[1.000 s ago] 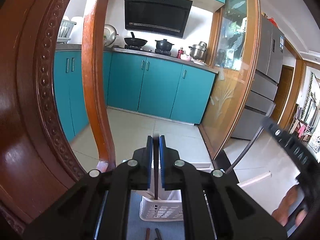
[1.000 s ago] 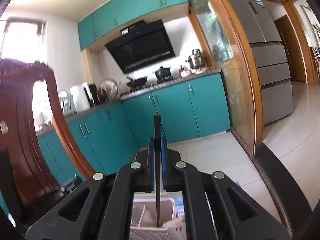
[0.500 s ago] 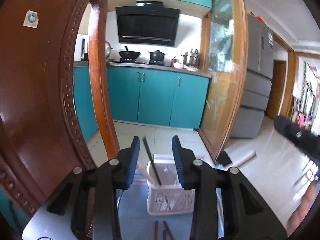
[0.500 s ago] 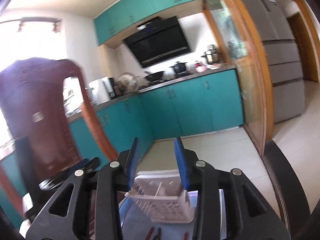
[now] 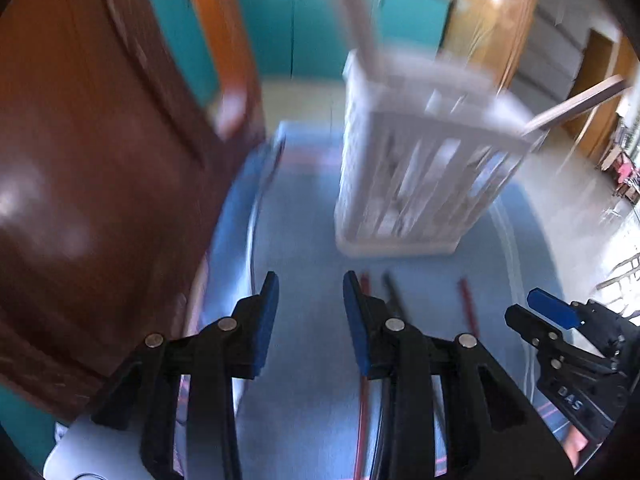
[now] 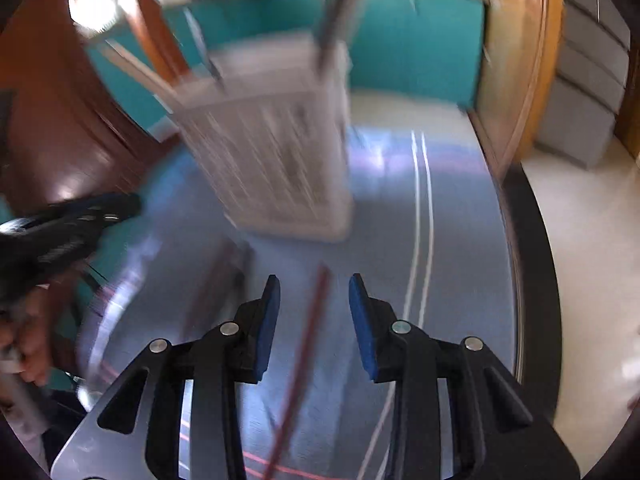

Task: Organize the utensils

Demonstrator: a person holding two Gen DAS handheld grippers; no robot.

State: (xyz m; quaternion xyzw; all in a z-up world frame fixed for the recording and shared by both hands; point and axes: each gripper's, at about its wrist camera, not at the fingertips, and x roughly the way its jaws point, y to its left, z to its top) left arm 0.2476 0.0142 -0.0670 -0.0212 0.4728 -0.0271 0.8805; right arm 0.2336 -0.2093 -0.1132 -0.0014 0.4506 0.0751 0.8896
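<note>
Chopsticks (image 6: 304, 344): loose on the blue mat (image 5: 304, 248) (blurred)
Basket (image 5: 416, 168): white, sticks standing inside
My left gripper (image 5: 310, 312): jaws apart, empty
My right gripper (image 6: 314, 312): jaws apart, red chopstick lying between, ungripped

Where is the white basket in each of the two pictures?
Left wrist view: the white basket stands upper right of centre on the blue mat, beyond the open left gripper.
Right wrist view: the same basket stands upper left of centre, beyond the open right gripper.
Shared landmark: the teal cupboards behind the basket, in both views.
</note>
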